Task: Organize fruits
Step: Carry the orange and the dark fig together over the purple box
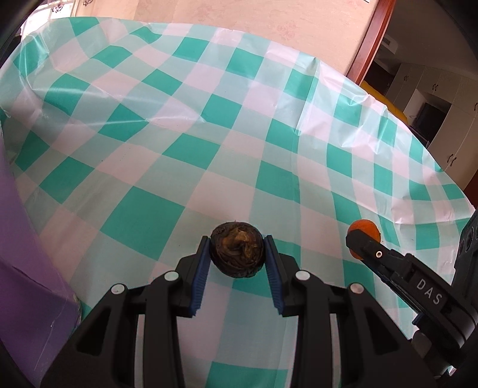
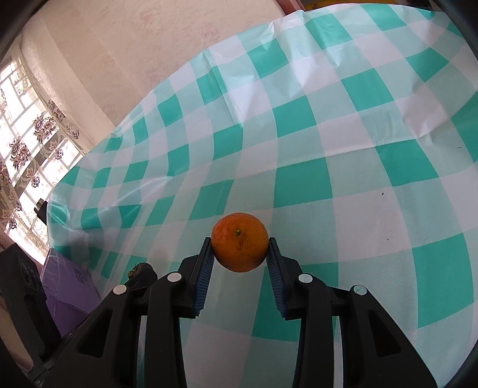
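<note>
My left gripper (image 1: 237, 241) is shut on a dark brown, wrinkled round fruit (image 1: 237, 253) and holds it above the green-and-white checked tablecloth (image 1: 209, 134). My right gripper (image 2: 240, 241) is shut on an orange (image 2: 240, 241) between its blue pads, also above the cloth. In the left wrist view the right gripper (image 1: 363, 238) comes in from the right with the orange (image 1: 366, 228) at its tip. In the right wrist view the brown fruit (image 2: 140, 268) shows at the lower left, partly hidden behind the gripper's frame.
A purple box (image 1: 27, 268) stands at the left edge of the table; it also shows in the right wrist view (image 2: 68, 289). A wall (image 1: 269, 24) runs behind the table. A doorway with cabinets (image 1: 433, 104) is at the far right. A curtained window (image 2: 27, 149) is at the left.
</note>
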{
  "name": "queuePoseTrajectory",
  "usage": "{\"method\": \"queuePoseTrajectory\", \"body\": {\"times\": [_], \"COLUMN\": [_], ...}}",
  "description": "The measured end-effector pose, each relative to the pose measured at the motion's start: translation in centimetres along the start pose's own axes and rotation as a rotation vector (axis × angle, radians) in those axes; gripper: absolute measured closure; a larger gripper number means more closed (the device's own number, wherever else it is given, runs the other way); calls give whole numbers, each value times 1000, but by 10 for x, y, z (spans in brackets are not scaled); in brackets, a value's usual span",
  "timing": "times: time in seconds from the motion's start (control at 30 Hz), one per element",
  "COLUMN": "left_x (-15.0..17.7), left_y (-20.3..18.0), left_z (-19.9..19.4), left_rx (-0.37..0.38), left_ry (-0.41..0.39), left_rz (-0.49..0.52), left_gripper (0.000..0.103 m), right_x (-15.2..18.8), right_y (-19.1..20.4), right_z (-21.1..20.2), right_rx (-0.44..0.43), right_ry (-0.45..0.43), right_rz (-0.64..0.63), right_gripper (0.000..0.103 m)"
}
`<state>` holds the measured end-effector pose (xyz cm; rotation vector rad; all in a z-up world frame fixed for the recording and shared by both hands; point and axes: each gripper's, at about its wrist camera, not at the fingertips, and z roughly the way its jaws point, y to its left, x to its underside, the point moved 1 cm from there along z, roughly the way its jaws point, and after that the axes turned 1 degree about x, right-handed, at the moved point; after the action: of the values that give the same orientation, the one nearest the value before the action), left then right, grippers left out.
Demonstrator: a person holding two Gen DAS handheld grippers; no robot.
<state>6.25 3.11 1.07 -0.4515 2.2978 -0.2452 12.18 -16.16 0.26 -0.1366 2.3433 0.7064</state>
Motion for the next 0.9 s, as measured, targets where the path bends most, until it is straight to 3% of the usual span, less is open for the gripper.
{"method": "queuePoseTrajectory", "body": {"times": [0.43,0.9], "left_x": [56,90], "left_y": [9,22], "left_z": [-56,-96], "left_rx": [9,42], "left_ry": [9,1], "left_rz": [81,146], "left_gripper": [67,67], "right_x": [60,104], "right_y": [13,23], "right_z": [-46,-89], "right_rx": [32,9], "right_ry": [29,16], "right_rz": [-24,-74], "right_gripper": [67,67]}}
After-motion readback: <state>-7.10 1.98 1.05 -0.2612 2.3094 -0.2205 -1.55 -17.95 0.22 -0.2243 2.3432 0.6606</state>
